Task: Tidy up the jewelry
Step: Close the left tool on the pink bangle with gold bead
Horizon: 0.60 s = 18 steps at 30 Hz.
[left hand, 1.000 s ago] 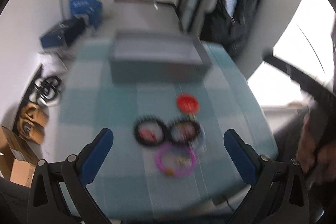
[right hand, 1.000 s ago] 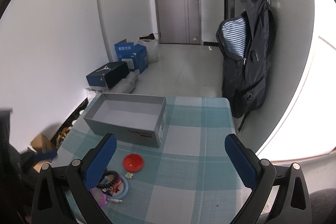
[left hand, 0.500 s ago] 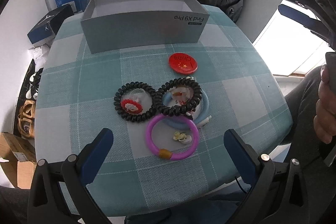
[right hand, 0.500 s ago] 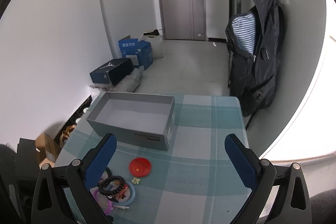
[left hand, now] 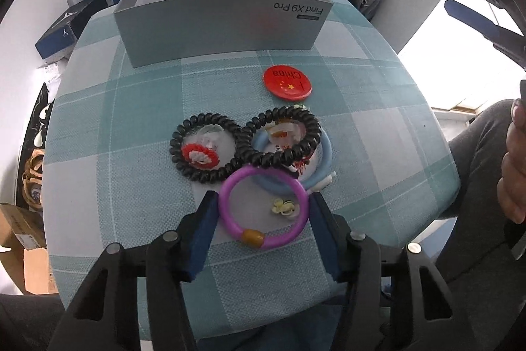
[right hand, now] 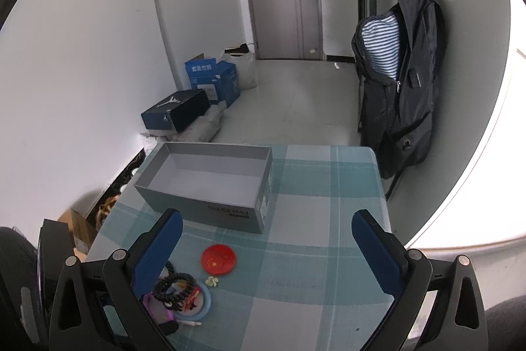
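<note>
Purple bangle [left hand: 263, 209] is lying low-centre, straddled by the left gripper [left hand: 261, 227], whose jaws are closing, not yet pressing; the right gripper [right hand: 268, 247] is hanging open, farther.

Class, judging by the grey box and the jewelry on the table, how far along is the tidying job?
Done: nothing; the grey box is empty. In hand: the left hand-held gripper is closing around the purple bangle. Left: both black coil bands, the blue ring and the red badge lie on the table.

Dark backpack [right hand: 399, 81] hanging by the wall, blue cartons [right hand: 213, 79] and a shoebox [right hand: 176, 114] on the floor
</note>
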### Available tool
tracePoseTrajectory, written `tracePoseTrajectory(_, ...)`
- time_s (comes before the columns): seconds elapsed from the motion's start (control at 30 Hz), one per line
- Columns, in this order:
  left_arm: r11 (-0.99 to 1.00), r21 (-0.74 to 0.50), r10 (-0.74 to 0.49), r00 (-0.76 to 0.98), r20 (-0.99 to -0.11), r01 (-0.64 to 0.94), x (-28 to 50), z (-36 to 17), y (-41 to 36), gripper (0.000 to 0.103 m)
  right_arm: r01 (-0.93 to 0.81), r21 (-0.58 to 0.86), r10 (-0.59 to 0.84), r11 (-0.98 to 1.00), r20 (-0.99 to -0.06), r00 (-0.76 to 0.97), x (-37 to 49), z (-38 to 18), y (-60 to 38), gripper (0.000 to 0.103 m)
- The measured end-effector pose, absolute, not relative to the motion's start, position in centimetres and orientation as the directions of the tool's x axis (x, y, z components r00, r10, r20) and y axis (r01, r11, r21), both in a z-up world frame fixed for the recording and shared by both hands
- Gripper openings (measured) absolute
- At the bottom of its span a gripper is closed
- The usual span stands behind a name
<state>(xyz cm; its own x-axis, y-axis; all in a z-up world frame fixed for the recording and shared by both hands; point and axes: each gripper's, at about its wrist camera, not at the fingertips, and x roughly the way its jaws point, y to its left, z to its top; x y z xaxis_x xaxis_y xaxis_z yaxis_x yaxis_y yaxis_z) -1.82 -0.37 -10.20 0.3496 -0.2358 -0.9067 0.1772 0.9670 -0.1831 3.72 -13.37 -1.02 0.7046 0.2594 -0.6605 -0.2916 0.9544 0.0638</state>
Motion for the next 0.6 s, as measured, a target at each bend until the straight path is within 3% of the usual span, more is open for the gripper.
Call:
tracePoseTrajectory(0.33,0.939,-0.289,-0.337,0.327,-0.883,0.186,-2.4,-9.1,0.1,0.048,-0.286,0.117,0.289,0.951,-0.665,0.688,3.8,-1.2,-13.8,0.103)
tracePoseTrajectory(0.6,0.904,-0.374,-0.427,0.369,-0.826,0.208,-3.0,-6.7,0.7,0.048,-0.262,0.368,0.451,0.892,-0.727,0.518,5.4,-3.6,-14.9,0.101)
